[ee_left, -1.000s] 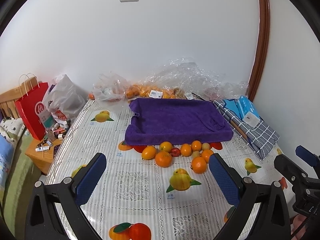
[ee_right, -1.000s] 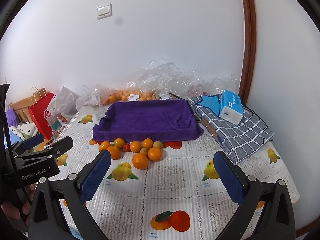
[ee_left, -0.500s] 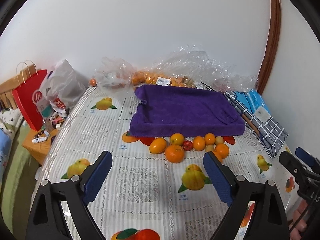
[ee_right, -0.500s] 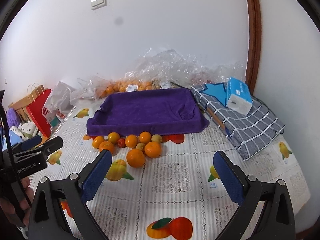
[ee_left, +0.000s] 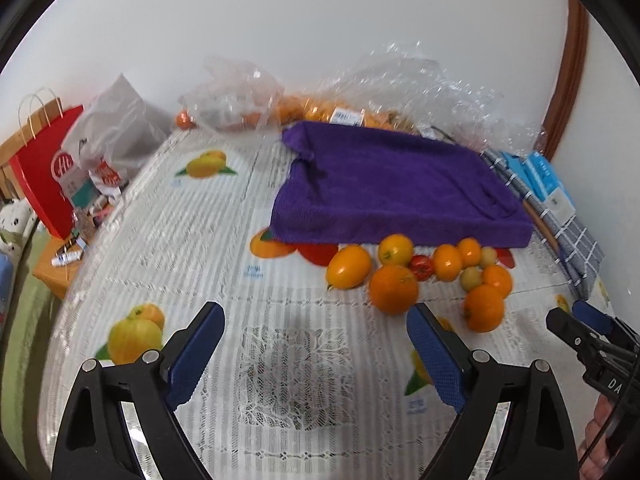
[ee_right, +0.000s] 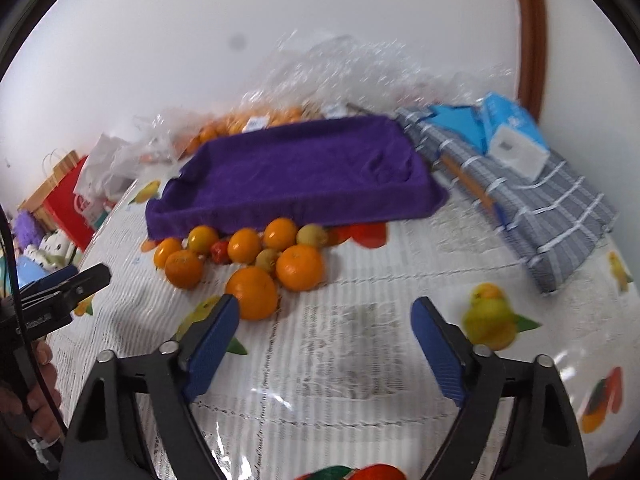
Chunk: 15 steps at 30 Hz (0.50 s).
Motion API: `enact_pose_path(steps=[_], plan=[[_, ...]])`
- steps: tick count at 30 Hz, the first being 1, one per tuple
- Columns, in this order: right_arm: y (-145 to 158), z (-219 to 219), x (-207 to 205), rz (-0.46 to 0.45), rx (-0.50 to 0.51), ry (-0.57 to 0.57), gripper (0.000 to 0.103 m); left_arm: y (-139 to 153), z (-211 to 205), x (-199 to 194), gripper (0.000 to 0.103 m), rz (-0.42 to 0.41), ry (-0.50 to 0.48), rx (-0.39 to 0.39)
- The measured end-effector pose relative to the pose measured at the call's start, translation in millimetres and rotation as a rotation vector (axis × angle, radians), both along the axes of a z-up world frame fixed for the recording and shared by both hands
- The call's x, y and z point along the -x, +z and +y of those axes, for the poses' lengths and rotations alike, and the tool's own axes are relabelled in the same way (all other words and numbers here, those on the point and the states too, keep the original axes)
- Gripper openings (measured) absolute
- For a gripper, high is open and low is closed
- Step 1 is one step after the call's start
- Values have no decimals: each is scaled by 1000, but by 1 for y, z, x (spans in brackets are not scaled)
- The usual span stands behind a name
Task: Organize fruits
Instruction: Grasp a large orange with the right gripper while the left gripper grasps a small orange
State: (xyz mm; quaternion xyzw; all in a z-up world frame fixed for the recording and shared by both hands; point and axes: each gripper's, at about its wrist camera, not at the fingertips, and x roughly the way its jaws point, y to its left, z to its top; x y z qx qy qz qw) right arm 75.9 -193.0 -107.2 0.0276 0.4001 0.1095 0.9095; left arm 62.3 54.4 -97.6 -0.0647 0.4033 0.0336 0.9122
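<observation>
A: State the layout, largest item first.

B: The table point(ee_left: 168, 216) carries a fruit-print cover. A purple tray point(ee_left: 396, 184) sits toward the wall. The fruits point(ee_left: 424, 272) lie in a loose cluster on the cover, touching the tray's near edge. None is in the tray.

A: State of the claws?

B: The left gripper point(ee_left: 316, 356) is released, with nothing between the pads; the jaws have just been closing slightly. The right gripper point(ee_right: 324, 344) is also released and empty; its jaws have just been closing more markedly. Both point down at the cover, short of the cluster.

A: Procedure for the step in hand?

B: Judged step: approach and first pick. Select an outer fruit. The front orange point(ee_right: 252, 292) lies just beside the right gripper's left pad point(ee_right: 212, 344), so it is the likely target. Centre the jaws on it before closing. Round fruit rolls, so avoid nudging its neighbours. Close at the widest part, lift clear, then carry it over the tray's rim.

A: What does each view add?

B: The left view shows a red bag point(ee_left: 48, 176) beside the table and the small red fruit point(ee_left: 421, 266) clearly. The right view shows a blue box point(ee_right: 512, 136) on a checked cloth point(ee_right: 560, 216) in full, and the tray's hollow interior.
</observation>
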Motion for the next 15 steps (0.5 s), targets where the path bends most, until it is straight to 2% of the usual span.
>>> enact_pose_path(steps=[5,6,9,11,15], plan=[[-15,22,-5,17,14,63,63,-21,10,-10,92,57,19,1],[-17,27,-7,19,14,76,63,-24,13,-11,92,62,25,-6],[-23,43,-12,30,26,119,52,-28,20,-14,92,63,39,-15],[-27,53,-15,32,44,131,51,-32,25,-17,92,63,47,-19],[-35,64,-23,51,67,127,49,-44,31,-21,80,80,43,-1]])
